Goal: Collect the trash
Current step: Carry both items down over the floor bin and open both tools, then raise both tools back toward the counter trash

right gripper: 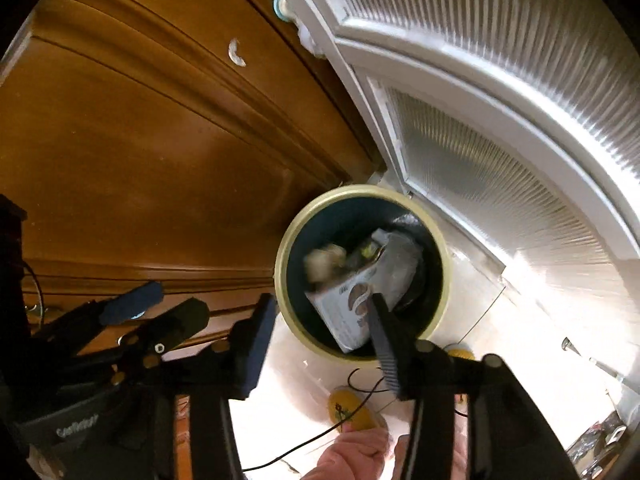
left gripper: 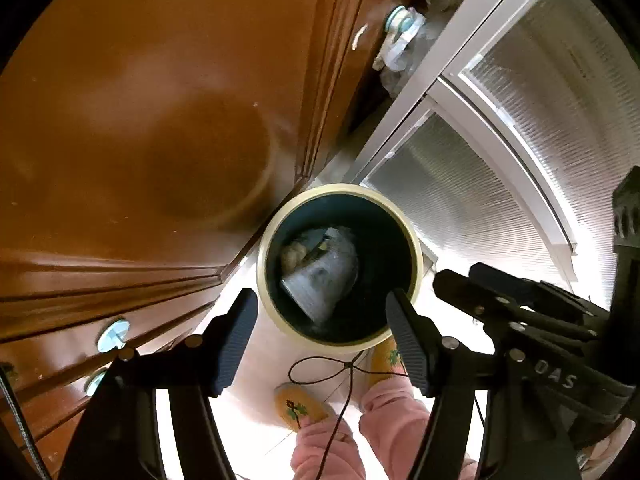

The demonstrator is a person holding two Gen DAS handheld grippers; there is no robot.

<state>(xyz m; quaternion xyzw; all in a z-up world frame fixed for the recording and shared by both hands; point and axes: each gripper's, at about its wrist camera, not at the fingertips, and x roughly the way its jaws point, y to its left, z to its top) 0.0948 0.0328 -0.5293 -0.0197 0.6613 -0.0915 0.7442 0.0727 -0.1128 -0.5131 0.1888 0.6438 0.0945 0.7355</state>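
Observation:
A round bin with a cream rim [left gripper: 416,264] [right gripper: 444,264] and a dark inside stands on the pale floor below both grippers. A white printed carton [left gripper: 320,280] [right gripper: 344,312] sits tilted inside the bin. Beside it is a crumpled beige wad [left gripper: 292,258] [right gripper: 324,264], blurred in the right wrist view. My left gripper [left gripper: 320,300] hangs over the bin's near rim, open, with nothing between its pads. My right gripper [right gripper: 322,302] is open too. Its right finger [right gripper: 384,344] overlaps the carton in the picture, and no pad presses on it. Each gripper shows in the other's view [left gripper: 456,280] [right gripper: 172,300].
A brown wooden cabinet door [left gripper: 160,120] [right gripper: 140,160] stands left of the bin, with round knobs [left gripper: 114,336] lower down. A white door with ribbed glass [left gripper: 520,120] [right gripper: 500,140] is on the right. The person's yellow slippers [left gripper: 298,404] and a black cord [left gripper: 340,364] lie on the floor.

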